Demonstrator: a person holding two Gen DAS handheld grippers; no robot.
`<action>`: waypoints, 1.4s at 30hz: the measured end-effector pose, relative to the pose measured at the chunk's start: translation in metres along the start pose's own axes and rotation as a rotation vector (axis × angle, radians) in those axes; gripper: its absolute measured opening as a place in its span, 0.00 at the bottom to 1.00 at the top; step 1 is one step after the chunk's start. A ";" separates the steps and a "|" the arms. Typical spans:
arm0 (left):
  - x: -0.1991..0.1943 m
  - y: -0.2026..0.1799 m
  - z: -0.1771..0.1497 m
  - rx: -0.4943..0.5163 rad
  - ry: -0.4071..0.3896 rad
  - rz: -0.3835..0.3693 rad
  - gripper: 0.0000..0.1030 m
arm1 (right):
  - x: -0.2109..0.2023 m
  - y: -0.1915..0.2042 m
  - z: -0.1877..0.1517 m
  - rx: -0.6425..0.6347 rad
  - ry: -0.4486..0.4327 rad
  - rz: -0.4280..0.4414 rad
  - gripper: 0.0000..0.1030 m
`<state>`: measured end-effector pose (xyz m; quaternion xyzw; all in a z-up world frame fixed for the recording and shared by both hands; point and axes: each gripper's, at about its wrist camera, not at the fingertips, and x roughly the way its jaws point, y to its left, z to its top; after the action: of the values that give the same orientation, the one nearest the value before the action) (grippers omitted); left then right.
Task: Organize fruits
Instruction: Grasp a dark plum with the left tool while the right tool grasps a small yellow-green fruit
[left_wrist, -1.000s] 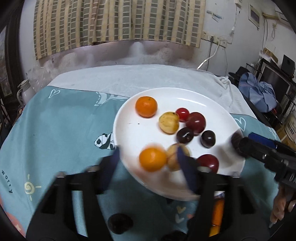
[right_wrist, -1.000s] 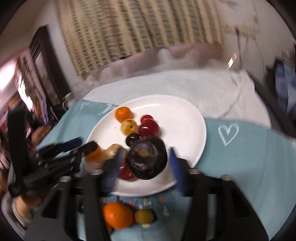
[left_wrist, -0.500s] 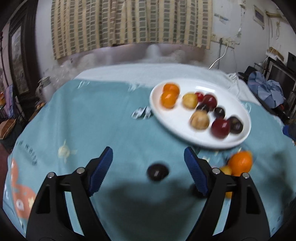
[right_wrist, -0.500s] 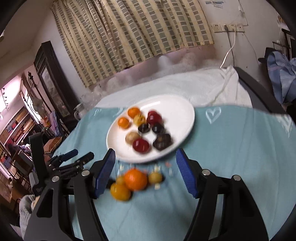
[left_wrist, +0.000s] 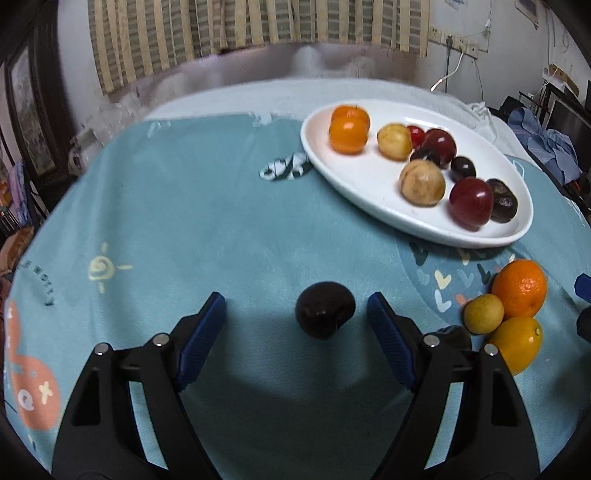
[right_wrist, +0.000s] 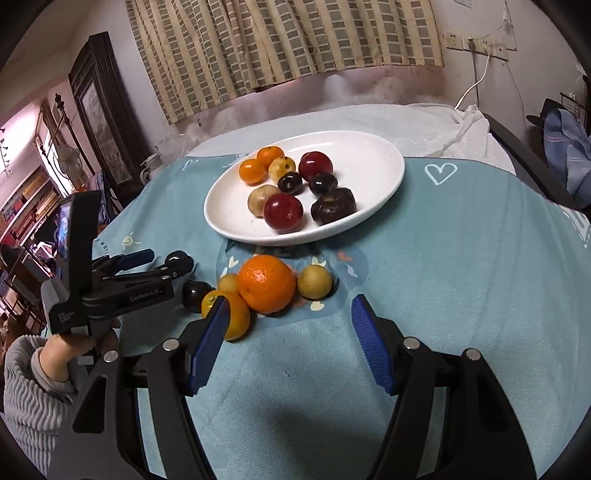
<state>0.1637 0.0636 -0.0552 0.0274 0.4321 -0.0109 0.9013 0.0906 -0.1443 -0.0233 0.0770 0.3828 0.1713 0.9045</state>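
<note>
A dark plum (left_wrist: 325, 314) lies on the teal cloth between the fingers of my left gripper (left_wrist: 295, 306), which is open and not touching it. My right gripper (right_wrist: 290, 308) is open and empty, just short of a big orange (right_wrist: 266, 283). Around that orange sit two small yellow fruits (right_wrist: 314, 281) and a smaller orange (right_wrist: 225, 314), partly hidden by my left finger. The white plate (right_wrist: 362, 162) holds several fruits, among them a wrinkled dark fruit (right_wrist: 334, 205). The left gripper (right_wrist: 162, 260) shows beside the plum (right_wrist: 195, 291) in the right wrist view.
A person's hand and grey sleeve (right_wrist: 33, 376) hold the left gripper. The teal cloth (left_wrist: 192, 221) covers the table, with a white sheet (right_wrist: 424, 125) behind the plate. Dark furniture (right_wrist: 99, 110) stands at the left and blue clothes (right_wrist: 569, 147) at the right.
My right gripper has let go of the wrinkled dark fruit, now on the plate, and pulled back. My left gripper left an orange on the plate and drew back around the dark plum.
</note>
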 end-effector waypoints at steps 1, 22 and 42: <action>0.002 0.001 0.000 -0.005 0.010 -0.009 0.79 | 0.001 0.000 0.000 -0.002 0.001 -0.001 0.66; -0.006 -0.005 0.001 0.002 -0.025 -0.104 0.29 | 0.011 -0.015 0.006 -0.071 -0.019 -0.177 0.65; -0.002 -0.007 0.001 0.009 -0.013 -0.102 0.31 | 0.057 0.015 0.013 -0.318 0.088 -0.123 0.29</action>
<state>0.1629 0.0569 -0.0536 0.0091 0.4269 -0.0590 0.9023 0.1331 -0.1092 -0.0484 -0.0982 0.3942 0.1773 0.8964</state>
